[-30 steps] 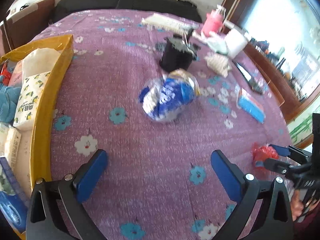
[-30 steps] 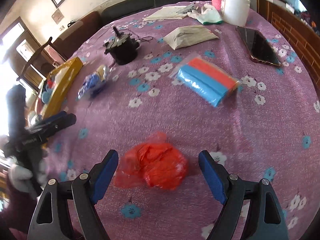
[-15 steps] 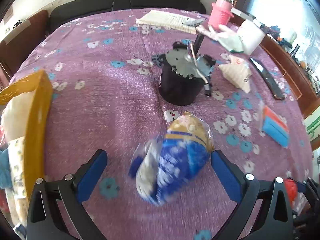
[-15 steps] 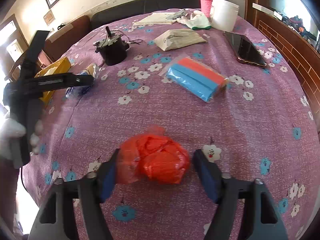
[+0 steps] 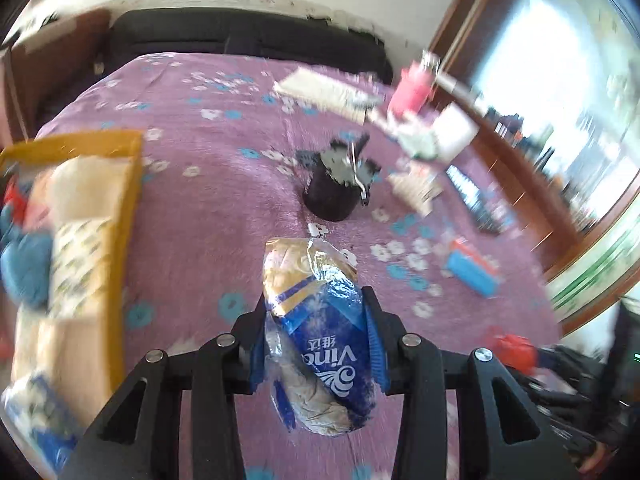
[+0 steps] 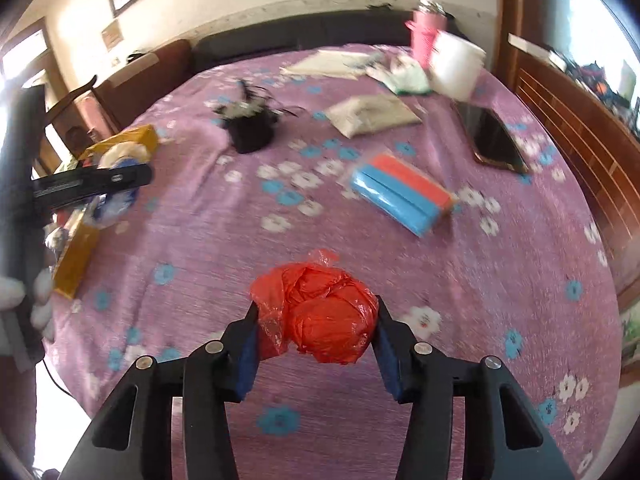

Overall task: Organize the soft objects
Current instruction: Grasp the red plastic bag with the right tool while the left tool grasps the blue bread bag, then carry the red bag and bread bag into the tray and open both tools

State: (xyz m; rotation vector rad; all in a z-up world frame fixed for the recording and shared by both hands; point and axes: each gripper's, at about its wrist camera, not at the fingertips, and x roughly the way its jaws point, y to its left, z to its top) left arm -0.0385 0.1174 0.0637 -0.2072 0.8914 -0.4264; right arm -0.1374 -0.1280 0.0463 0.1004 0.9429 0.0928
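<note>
Fingers of your left gripper [image 5: 316,344] have just been closing and now clamp the tissue pack [image 5: 316,340] across its width. Its long axis runs forward along the fingers, away from you, so expect it to droop at the far end. The yellow bin [image 5: 120,240] lies to the left of the pack, nearer this hand than the other; the coming move is judged to be a carry leftward over its rim.

Your right gripper [image 6: 316,326] has also just been closing and pinches the red bag [image 6: 318,308] from both sides, above the purple cloth [image 6: 360,240]. The bin [image 6: 76,256] is well apart, far left in that view.

Readable writing: the pack shows "Vin" in white on blue, with Chinese characters beside it. No other label is legible.
</note>
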